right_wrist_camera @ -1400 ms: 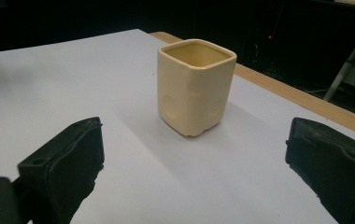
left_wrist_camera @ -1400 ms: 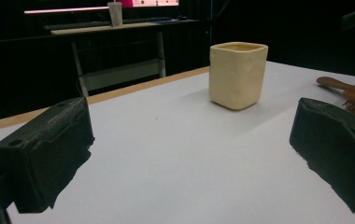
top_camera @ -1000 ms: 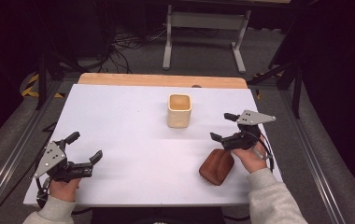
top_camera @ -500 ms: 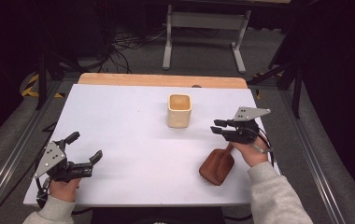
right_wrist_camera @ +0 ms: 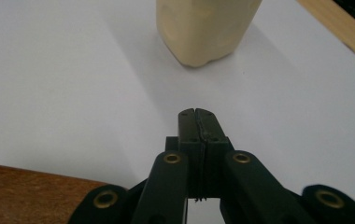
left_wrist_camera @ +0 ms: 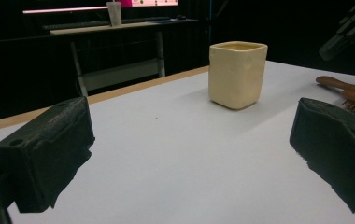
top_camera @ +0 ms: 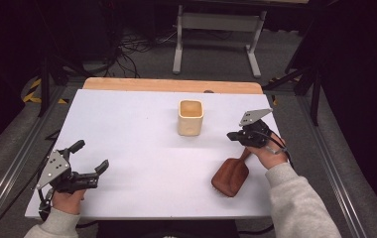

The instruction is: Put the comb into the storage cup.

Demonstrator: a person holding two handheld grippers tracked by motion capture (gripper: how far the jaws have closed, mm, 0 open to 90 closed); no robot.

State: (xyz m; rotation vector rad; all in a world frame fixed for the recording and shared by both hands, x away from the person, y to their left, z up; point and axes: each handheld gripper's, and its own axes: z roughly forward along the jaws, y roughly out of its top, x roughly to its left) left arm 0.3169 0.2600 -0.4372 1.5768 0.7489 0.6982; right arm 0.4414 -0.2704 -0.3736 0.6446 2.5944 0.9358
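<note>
Bright even light on the white rectangular tabletop [top_camera: 142,148], surroundings near black. Cream square ceramic cup [left_wrist_camera: 237,73] casts a soft shadow. Left gripper view: near black jaws blurred, slightly grainy; high view soft

A grey metal stand [top_camera: 218,37] and cables [top_camera: 132,47] occupy the dark floor [top_camera: 147,69].

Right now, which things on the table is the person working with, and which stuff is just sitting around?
Probably for the job:
cream cup
wooden brush
left gripper, open
right gripper, shut

Just sitting around:
metal stand behind the table
cables on the floor
</note>
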